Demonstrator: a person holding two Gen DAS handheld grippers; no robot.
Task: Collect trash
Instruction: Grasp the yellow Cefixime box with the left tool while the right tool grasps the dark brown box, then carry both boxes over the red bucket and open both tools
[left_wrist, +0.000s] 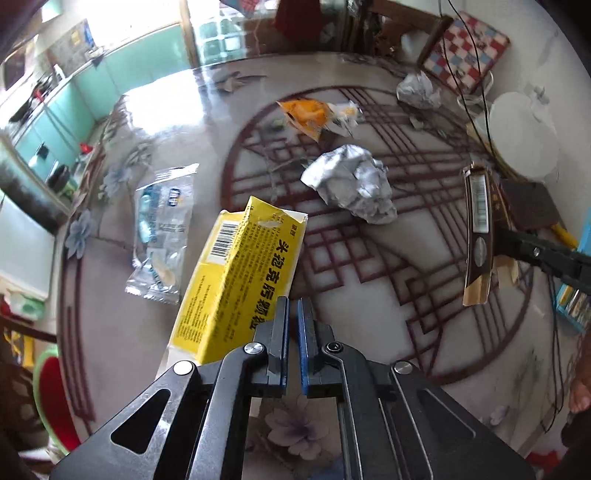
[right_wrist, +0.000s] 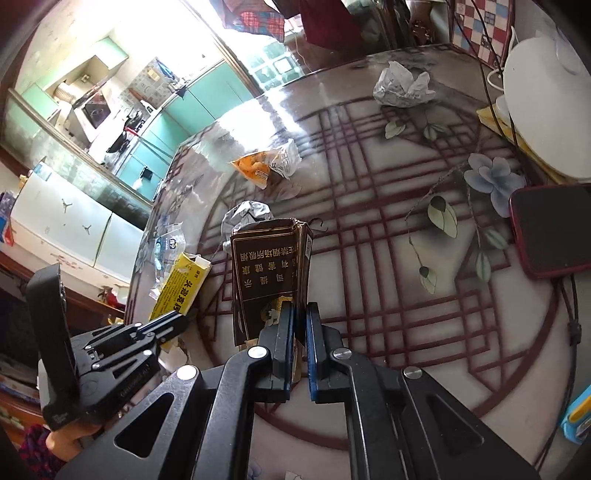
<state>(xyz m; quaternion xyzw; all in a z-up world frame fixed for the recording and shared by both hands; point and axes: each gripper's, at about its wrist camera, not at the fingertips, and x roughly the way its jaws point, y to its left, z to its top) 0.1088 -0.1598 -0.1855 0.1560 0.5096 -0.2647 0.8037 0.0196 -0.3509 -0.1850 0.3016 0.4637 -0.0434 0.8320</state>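
Observation:
My left gripper (left_wrist: 293, 304) is shut on the lower edge of a yellow medicine box (left_wrist: 240, 273), which slants up and away over the table. From the right wrist view the same yellow box (right_wrist: 183, 284) sticks out of the left gripper (right_wrist: 181, 317). My right gripper (right_wrist: 300, 314) is shut on a flattened dark brown cigarette box (right_wrist: 266, 273), held upright above the tabletop. In the left wrist view that brown box (left_wrist: 478, 236) hangs from the right gripper (left_wrist: 509, 238) at the right.
On the round glass-topped table (left_wrist: 369, 332) lie a crumpled foil ball (left_wrist: 351, 184), an orange snack wrapper (left_wrist: 310, 112), a clear plastic wrapper (left_wrist: 162, 229) and crumpled paper (right_wrist: 400, 86). A red-cased phone (right_wrist: 554, 232), a white appliance (right_wrist: 543, 110) and cables crowd the right side.

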